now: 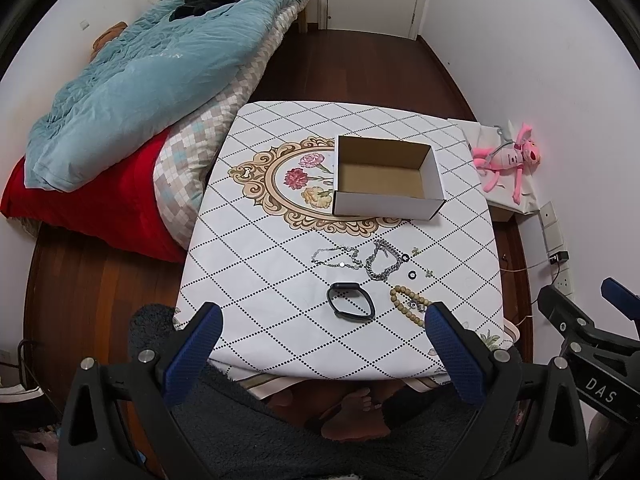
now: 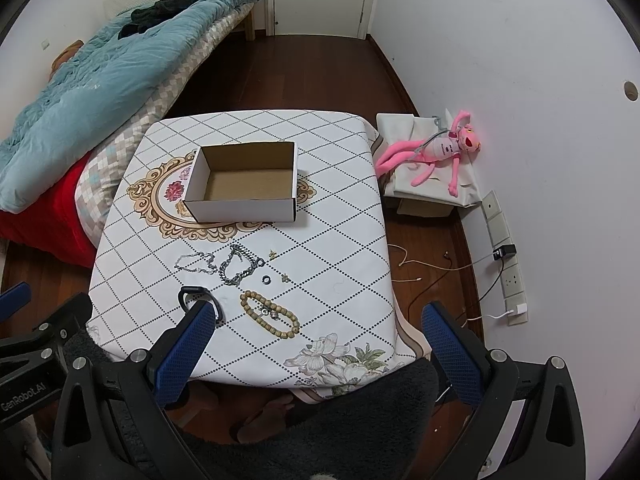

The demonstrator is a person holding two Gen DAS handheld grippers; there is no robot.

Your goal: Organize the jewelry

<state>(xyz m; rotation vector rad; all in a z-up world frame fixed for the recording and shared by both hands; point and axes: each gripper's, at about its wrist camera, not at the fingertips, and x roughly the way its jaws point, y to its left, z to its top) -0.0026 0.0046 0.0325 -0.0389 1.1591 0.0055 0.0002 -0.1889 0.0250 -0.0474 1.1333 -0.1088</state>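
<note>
Both hovering with jaws wide and empty above the near edge of the worktop (image 1: 248, 184), left gripper (image 1: 324, 344) and right gripper (image 2: 318, 344) well short of the jewelry (image 2: 256, 276) loosely clustered at frame centre, open box (image 2: 244, 184) waiting empty just beyond, with clear cloth on either side for reaching in.
</note>
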